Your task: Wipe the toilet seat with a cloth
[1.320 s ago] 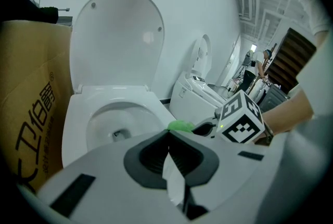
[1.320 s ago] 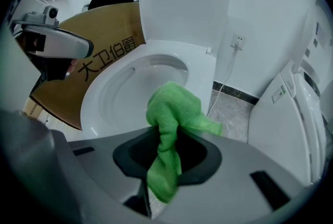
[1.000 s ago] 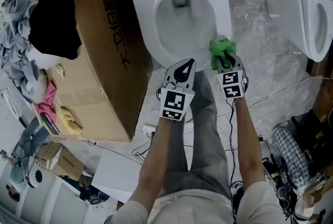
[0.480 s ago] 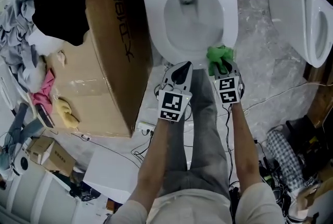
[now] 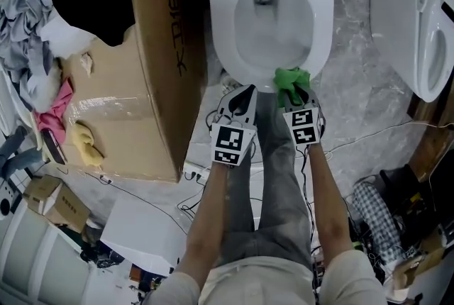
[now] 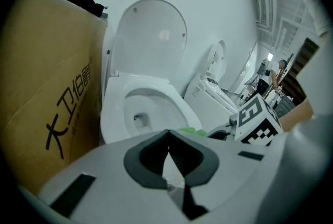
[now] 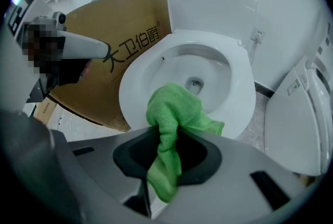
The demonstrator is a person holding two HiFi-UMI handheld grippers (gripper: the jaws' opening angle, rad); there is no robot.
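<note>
the right gripper (image 5: 298,93) clamps a green cloth (image 5: 289,78) at the front rim of the toilet seat (image 5: 221,20). the left gripper (image 5: 244,92) is closed and empty just beside it.

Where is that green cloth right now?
The green cloth is clamped in the right gripper, at the front edge of the toilet seat, near the head view's middle.
</note>
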